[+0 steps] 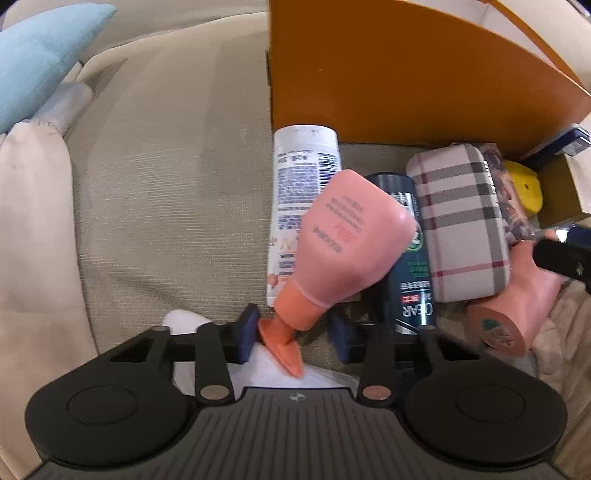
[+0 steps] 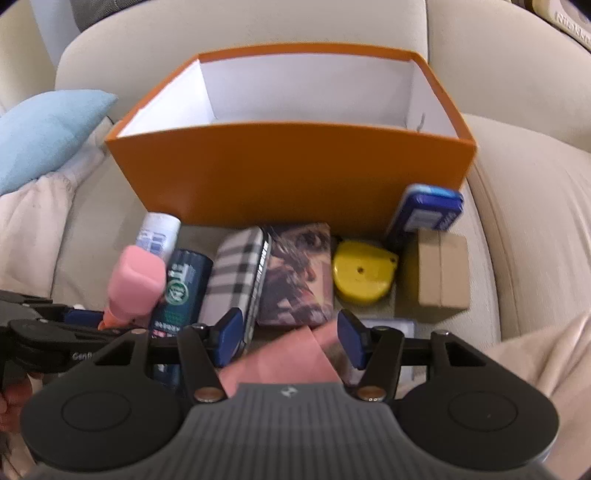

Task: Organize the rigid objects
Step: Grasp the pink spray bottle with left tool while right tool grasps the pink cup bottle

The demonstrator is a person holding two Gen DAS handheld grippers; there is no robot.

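My left gripper [image 1: 294,334] is shut on the orange neck of a pink pump bottle [image 1: 351,236], held tilted above a white bottle [image 1: 303,173] and a dark shampoo bottle [image 1: 413,280]. The right gripper [image 2: 291,338] has its blue pads against a second pink bottle [image 2: 284,360], whose round base [image 1: 498,332] shows in the left wrist view. Behind these stands an open orange box [image 2: 295,173], white and bare inside. In front of it lie a plaid case [image 2: 236,273], a patterned box [image 2: 295,273], a yellow case [image 2: 362,273], a cardboard box [image 2: 439,273] and a blue tin [image 2: 424,210].
Everything rests on a beige sofa seat [image 1: 166,203]. A light blue cushion [image 2: 48,133] and a pale cloth [image 1: 33,221] lie at the left. The sofa back [image 2: 258,33] rises right behind the orange box. A beige blanket [image 2: 546,354] covers the seat at lower right.
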